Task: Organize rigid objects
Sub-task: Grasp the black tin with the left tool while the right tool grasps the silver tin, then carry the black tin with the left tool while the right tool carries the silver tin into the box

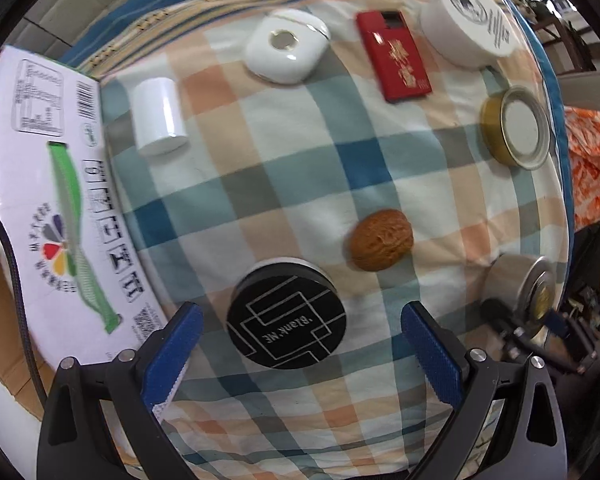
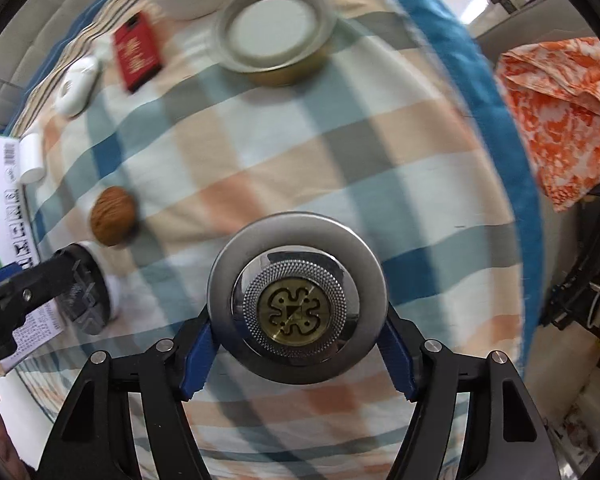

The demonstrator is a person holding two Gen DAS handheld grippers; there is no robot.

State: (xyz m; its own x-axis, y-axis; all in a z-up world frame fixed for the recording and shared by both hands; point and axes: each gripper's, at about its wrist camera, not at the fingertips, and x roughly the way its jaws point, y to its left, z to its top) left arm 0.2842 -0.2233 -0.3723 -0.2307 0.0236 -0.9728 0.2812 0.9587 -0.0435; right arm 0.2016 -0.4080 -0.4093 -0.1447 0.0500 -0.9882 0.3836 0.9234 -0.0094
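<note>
My right gripper (image 2: 296, 346) is shut on a round silver tin (image 2: 296, 300) with a brass emblem; the tin also shows at the right edge of the left wrist view (image 1: 520, 288). My left gripper (image 1: 302, 320) is open around a black round "Blank ME" case (image 1: 286, 316), its fingers apart from it. A walnut (image 1: 381, 245) lies just beyond. Farther off lie a white cylinder (image 1: 158, 116), a white earbud case (image 1: 286, 50), a red box (image 1: 394, 56), a white round tub (image 1: 470, 24) and a gold-rimmed tin (image 1: 516, 126).
All rest on a checked cloth (image 1: 284, 168). A white printed cardboard box (image 1: 40, 200) lies along the left. An orange patterned cloth (image 2: 560, 112) lies off the right side. The cloth's blue border (image 2: 480, 92) marks the right edge.
</note>
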